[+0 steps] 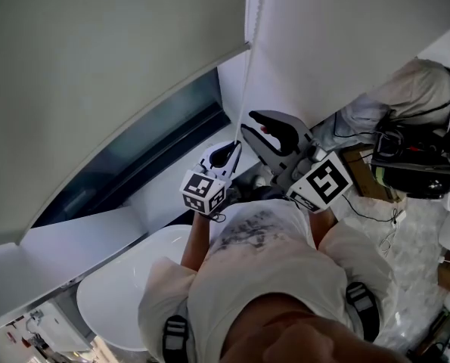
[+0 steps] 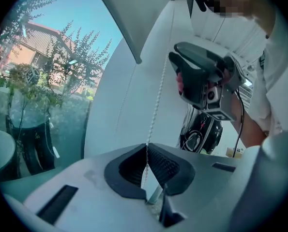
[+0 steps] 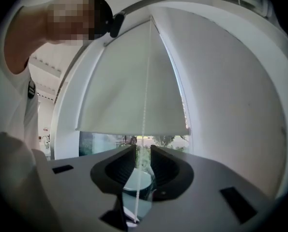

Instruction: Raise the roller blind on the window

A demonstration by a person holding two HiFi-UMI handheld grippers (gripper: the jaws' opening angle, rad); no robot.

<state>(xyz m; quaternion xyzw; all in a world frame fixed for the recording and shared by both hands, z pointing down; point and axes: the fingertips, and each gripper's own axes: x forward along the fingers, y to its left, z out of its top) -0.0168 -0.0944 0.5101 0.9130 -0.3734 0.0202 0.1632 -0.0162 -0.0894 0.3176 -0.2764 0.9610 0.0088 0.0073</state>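
Chain (image 1: 246, 104) hangs beside pane (image 1: 145, 146) — round white surface (image 1: 119, 297) below.

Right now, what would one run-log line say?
roller blind: partly down | left gripper: jaws shut on bead chain | right gripper: jaws apart, bead chain between them

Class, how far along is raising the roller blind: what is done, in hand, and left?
Done: the roller blind is partly up, window glass showing under its bottom edge. In hand: the left gripper is shut on the bead chain; the right gripper, higher, stands open around it. Left: the blind covers most of the window.
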